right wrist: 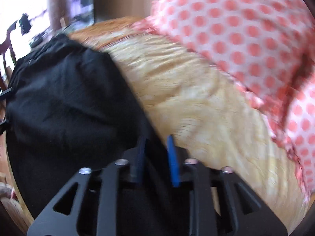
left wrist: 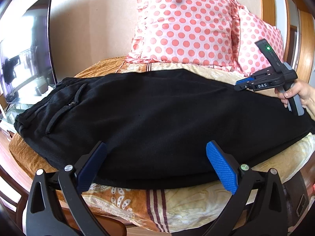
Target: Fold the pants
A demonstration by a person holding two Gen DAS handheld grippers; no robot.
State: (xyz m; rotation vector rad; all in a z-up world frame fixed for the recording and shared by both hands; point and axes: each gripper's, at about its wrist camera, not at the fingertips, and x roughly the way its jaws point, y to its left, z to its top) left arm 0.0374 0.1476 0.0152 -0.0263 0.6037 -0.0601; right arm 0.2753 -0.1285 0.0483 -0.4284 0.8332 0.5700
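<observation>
here the black pants [left wrist: 149, 116] lie flat across the bed [left wrist: 177, 202], below the dotted pillows [left wrist: 183, 23]. the left claw [left wrist: 157, 163] gapes wide over their near edge, grasping nothing. the right claw [right wrist: 156, 157] stands slightly parted at the pants' far edge, pads off the cloth.

The pants [left wrist: 149, 118] were plain black, with a black drawstring near the waist. Under them the bedspread [left wrist: 126, 200] showed orange and cream, worked with pale leaf and scroll shapes and crossed by dark maroon stripes. Two pillows [left wrist: 185, 25] were pale pink, dotted all over with coral-red spots and edged in frills of the same print. The left claw [left wrist: 156, 165] was black with bright blue, finely dimpled pads; the right claw [right wrist: 155, 157] was black too, its pads the same blue. The wall behind was cream.
</observation>
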